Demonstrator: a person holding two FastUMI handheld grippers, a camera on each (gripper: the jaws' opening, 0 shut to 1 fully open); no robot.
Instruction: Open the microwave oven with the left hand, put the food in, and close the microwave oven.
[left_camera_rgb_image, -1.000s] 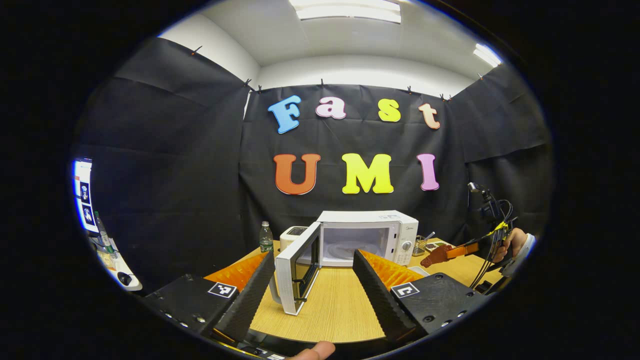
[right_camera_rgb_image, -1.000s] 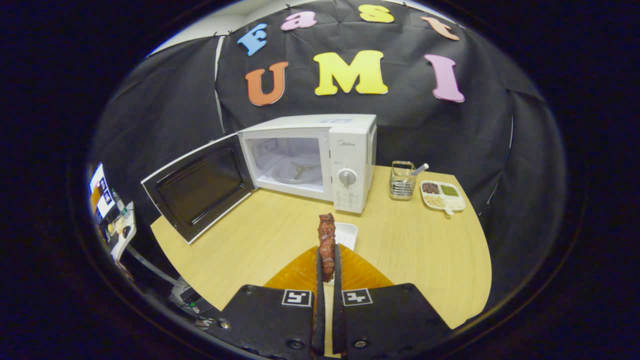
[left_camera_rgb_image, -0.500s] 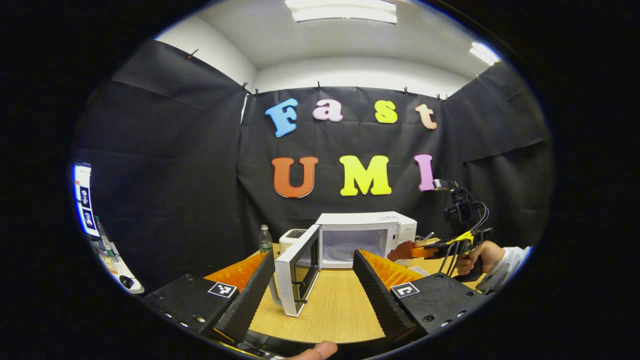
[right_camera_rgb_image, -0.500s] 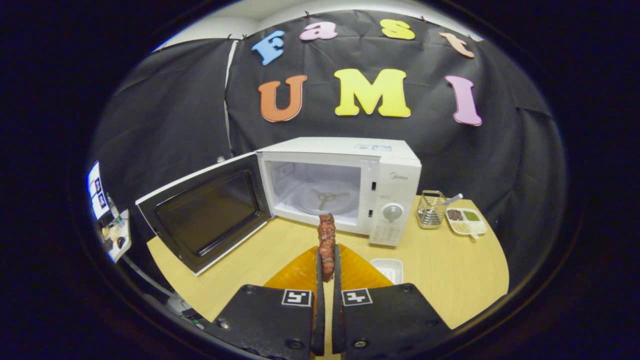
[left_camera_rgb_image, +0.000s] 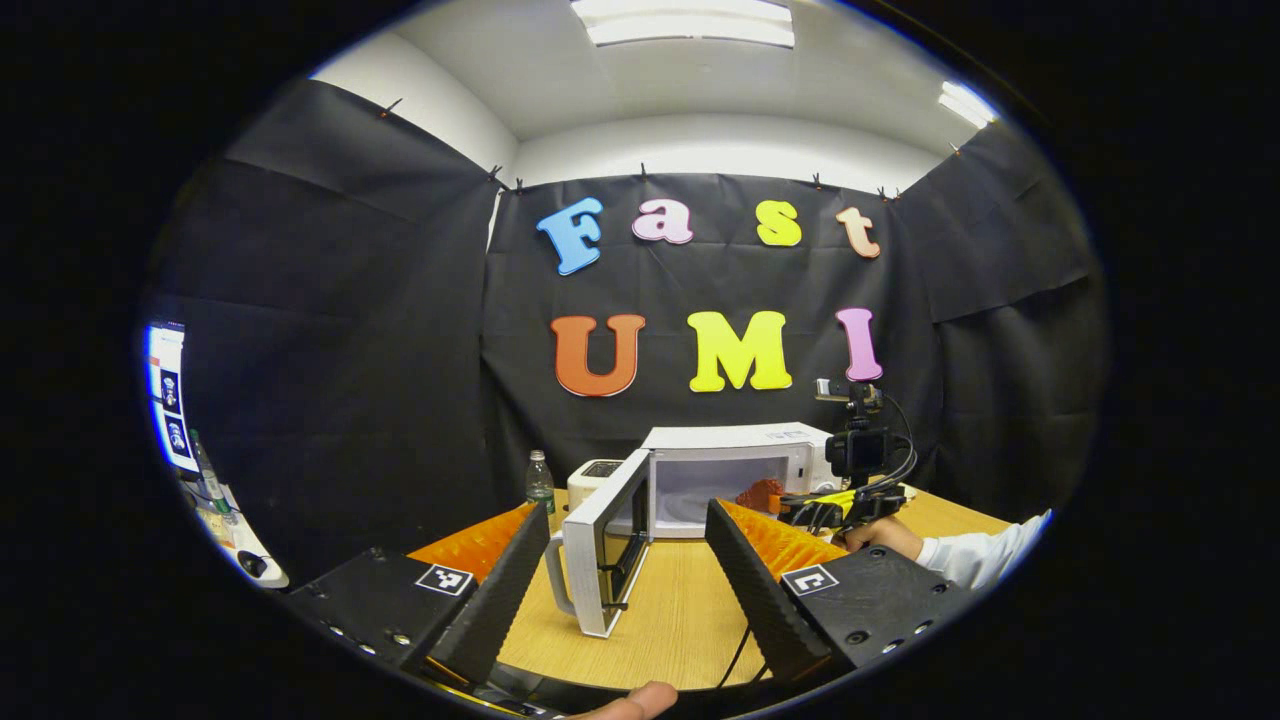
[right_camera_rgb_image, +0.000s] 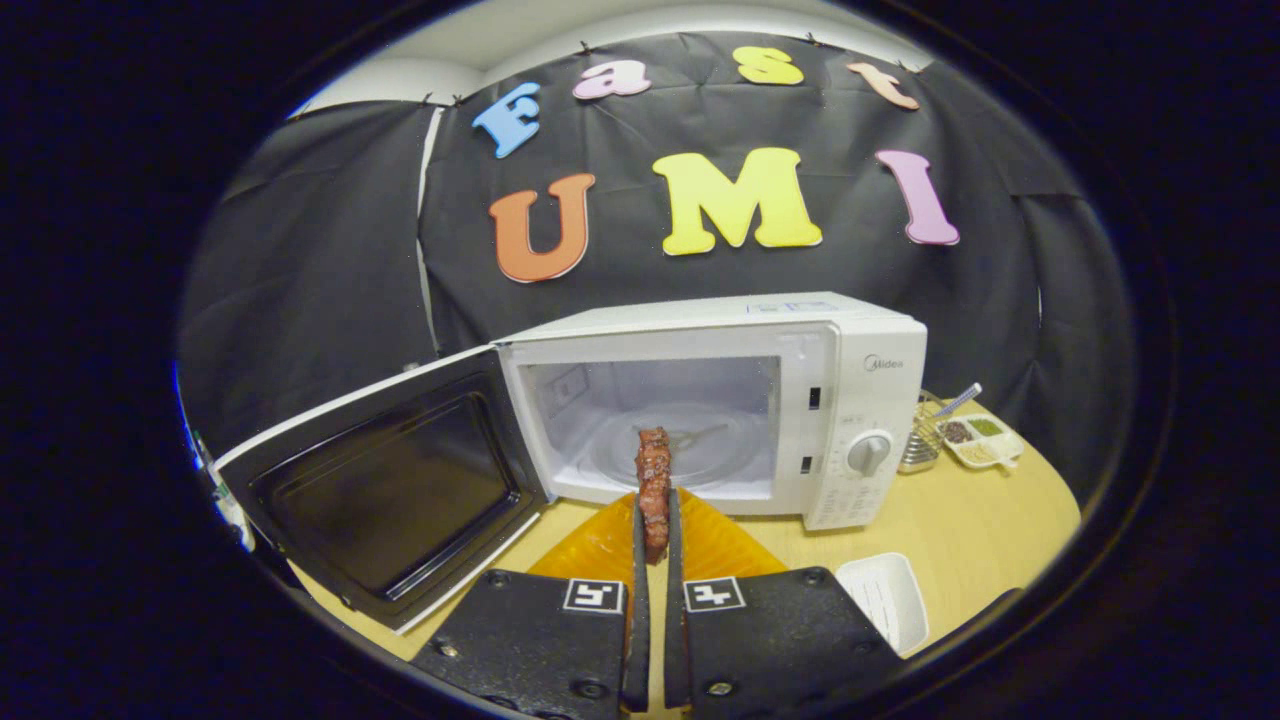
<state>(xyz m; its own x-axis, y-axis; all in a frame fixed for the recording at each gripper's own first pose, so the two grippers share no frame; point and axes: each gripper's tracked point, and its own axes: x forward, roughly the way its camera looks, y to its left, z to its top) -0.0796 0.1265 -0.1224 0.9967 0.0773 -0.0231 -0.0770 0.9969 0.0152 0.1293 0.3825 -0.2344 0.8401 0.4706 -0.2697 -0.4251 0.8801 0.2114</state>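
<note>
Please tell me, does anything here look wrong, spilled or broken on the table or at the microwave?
Nothing stands out. The microwave stands square on the table, its door swung wide open, the turntable inside bare. The right claw grips the piece of food upright in front of the opening. No spill or damage shows.

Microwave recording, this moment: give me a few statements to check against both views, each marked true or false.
1. The microwave door stands open. True.
2. The right gripper is open and carries nothing. False: its fingers are shut on the piece of meat.
3. The left gripper is open with nothing between its fingers. True.
4. The meat already lies on the turntable. False: it is held up in front of the cavity opening.
5. A white tray lies on the table in front of the microwave's control panel. True.
</note>
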